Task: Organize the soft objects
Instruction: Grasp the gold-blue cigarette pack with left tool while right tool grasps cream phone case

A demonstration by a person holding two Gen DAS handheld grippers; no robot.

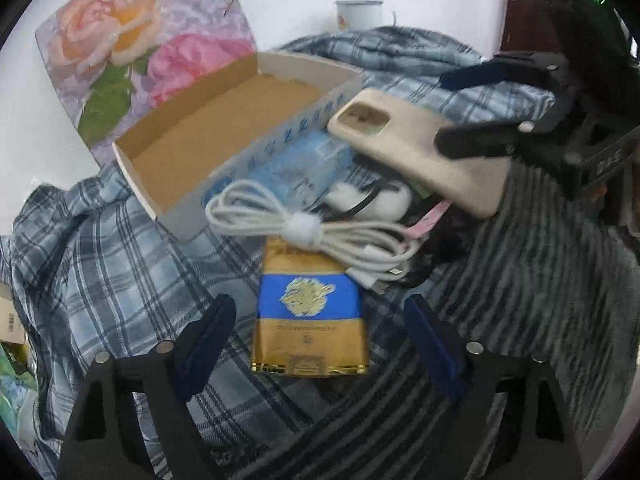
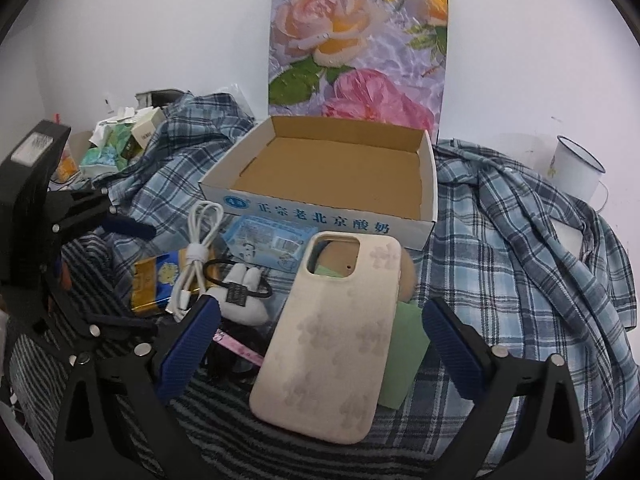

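A gold and blue packet (image 1: 310,312) lies on the cloth between the fingers of my left gripper (image 1: 316,312), which is open, with gaps on both sides. A beige phone case (image 2: 340,340) lies between the fingers of my right gripper (image 2: 320,312), also open and not touching it. Between the two lie a tied white cable (image 1: 280,224), a white plush toy (image 2: 244,300) with a black hair tie, a blue wipes packet (image 2: 272,240) and a green sheet (image 2: 404,360). Behind them an open cardboard box (image 2: 320,212) holds nothing.
A blue plaid shirt (image 2: 500,260) and a grey striped cloth (image 1: 540,280) cover the surface. A floral board (image 2: 360,48) leans on the white wall behind the box. A white enamel mug (image 2: 576,168) stands at the right, and small boxes and wrappers (image 2: 120,140) at the far left.
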